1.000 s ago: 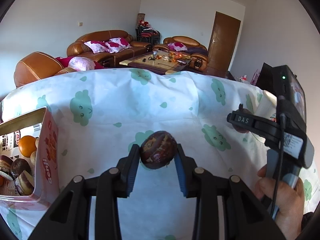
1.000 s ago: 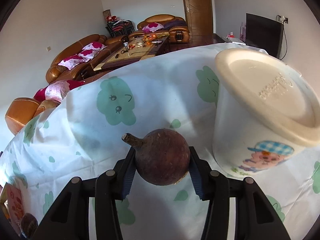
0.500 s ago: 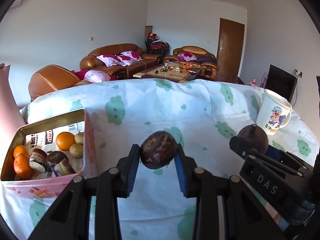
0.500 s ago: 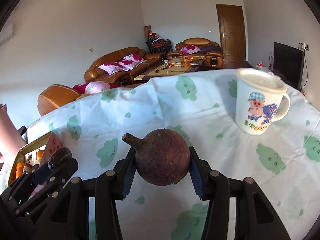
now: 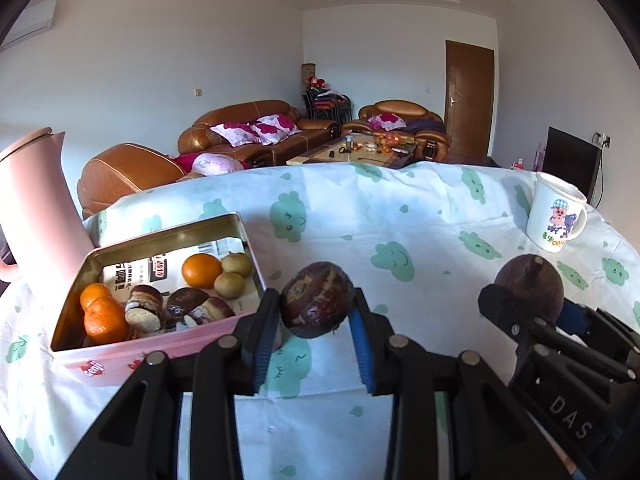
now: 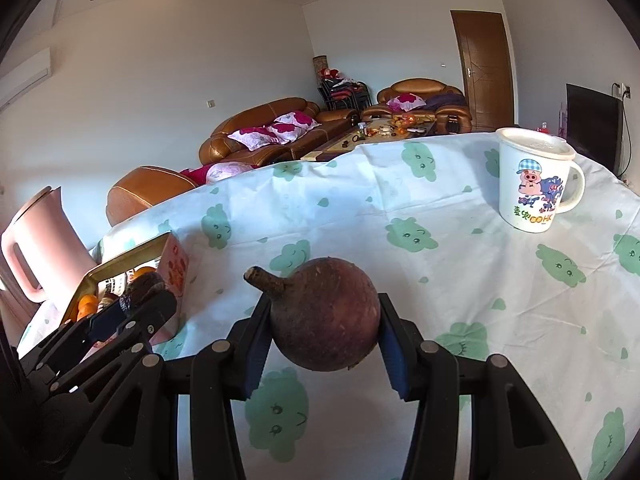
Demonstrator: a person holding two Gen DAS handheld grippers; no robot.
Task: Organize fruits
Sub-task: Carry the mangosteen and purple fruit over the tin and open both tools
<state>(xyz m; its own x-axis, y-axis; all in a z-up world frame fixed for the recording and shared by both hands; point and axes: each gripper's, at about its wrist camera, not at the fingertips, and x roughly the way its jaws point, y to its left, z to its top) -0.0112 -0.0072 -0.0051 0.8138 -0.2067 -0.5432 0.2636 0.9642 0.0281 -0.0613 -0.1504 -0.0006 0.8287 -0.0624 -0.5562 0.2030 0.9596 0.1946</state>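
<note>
Table (image 5: 420, 216): covered by a white cloth printed with green smiling clouds, creased in places. Room beyond: white walls, brown leather sofas (image 5: 256, 128) with pink-flowered cushions, low tea table, brown door (image 5: 470, 96), dark screen at far right.

Left tongs (image 5: 316, 312): black arms, blue pads, clamped on a dark fruit (image 5: 316, 306), oval, brown-maroon, mottled and wrinkled, held above the cloth.

Right tongs (image 6: 324, 320): same build, clamped on a round fruit (image 6: 324, 316), dull reddish-brown, smooth and matte, with a stubby stem pointing up-left; held above the cloth, to the right of the left tongs.

Tin (image 5: 240, 240): rectangular, gold metal inside, pink printed sides, open, just left of and ahead of the left tongs. Holds oranges (image 5: 98, 312), two greenish-brown round fruits (image 5: 230, 282), several dark cut fruits, printed paper lining.

Jug (image 5: 34, 216): pink, tall, matte, behind the tin at far left.

Mug (image 6: 532, 180): white, cartoon pig print, lidded, ahead and right of the right tongs.
</note>
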